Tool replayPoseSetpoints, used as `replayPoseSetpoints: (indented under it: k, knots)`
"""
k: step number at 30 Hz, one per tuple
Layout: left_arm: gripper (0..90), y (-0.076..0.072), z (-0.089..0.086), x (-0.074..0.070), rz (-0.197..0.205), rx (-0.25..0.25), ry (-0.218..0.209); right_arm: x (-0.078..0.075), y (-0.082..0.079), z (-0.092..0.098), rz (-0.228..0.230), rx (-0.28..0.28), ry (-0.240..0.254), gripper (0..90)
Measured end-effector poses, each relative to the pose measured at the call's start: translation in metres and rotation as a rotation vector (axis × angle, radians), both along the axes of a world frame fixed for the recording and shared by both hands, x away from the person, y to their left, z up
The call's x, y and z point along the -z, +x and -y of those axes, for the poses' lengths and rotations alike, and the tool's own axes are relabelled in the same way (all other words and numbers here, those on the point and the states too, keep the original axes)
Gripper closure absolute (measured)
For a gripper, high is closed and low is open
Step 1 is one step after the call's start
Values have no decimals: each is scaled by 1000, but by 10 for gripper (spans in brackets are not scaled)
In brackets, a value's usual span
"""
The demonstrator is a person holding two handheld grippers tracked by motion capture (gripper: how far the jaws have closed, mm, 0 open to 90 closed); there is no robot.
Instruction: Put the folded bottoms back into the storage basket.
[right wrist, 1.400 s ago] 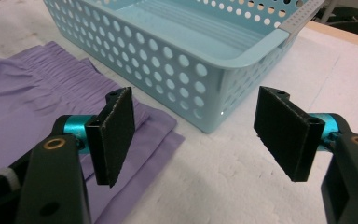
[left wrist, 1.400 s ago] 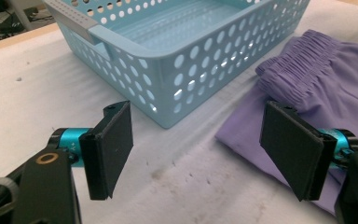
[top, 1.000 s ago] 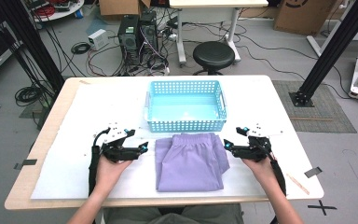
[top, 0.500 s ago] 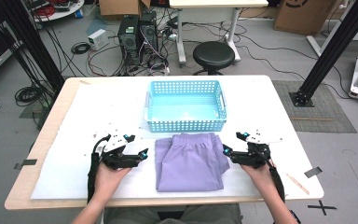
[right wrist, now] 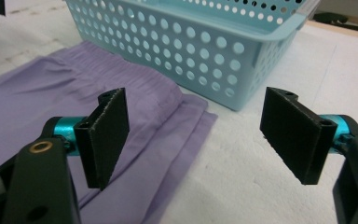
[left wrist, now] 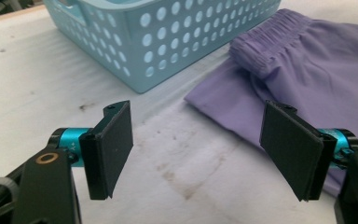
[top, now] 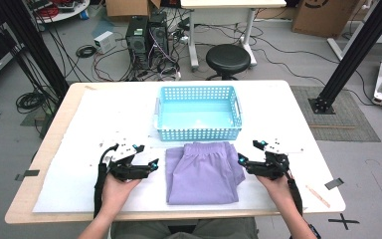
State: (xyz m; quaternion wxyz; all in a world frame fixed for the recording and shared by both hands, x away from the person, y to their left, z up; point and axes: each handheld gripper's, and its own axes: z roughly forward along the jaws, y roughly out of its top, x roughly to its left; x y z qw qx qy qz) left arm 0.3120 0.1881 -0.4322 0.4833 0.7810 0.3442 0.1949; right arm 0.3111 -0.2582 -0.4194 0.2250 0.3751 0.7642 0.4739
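Folded purple shorts lie flat on the white table cover, just in front of a light blue perforated basket. My left gripper is open at the shorts' left edge, its jaws low over the bare cover with the cloth by the right jaw. My right gripper is open at the shorts' right edge, above the cloth's border. Neither holds anything. The basket looks empty.
The white cover spreads across the wooden table, with bare room to the left and right of the shorts. Behind the table stand a black stool, computer towers and floor cables.
Both grippers have moved inward and toward the table's front edge, closing in on the left and right edges of the shorts. The shorts and basket have not moved.
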Motion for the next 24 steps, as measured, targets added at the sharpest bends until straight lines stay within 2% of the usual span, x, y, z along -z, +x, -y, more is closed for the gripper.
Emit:
replayPoseSetpoints:
  k: [2,4,5,9,12,17,22,24]
  knots:
    - [257,-1,4,1,-27,4,-15,0,-2,-3,-2,9,4,223]
    - [257,-3,9,2,-49,10,-18,1,-5,-5,-23,11,0,221]
    - [258,-4,11,3,-56,10,-20,3,-8,-8,-38,14,-8,221]
    - [260,-9,19,3,-87,28,-28,6,-13,-10,-50,6,-11,221]
    - [260,-11,25,6,-138,40,-46,7,-15,-11,-62,-1,-26,221]
    - [260,-13,35,9,-192,48,-41,10,-17,-12,-62,5,-77,221]
    - [260,-17,39,13,-268,47,-56,11,-17,-9,-62,8,-81,221]
    - [260,-18,40,16,-297,44,-73,13,-16,-6,-87,14,-75,221]
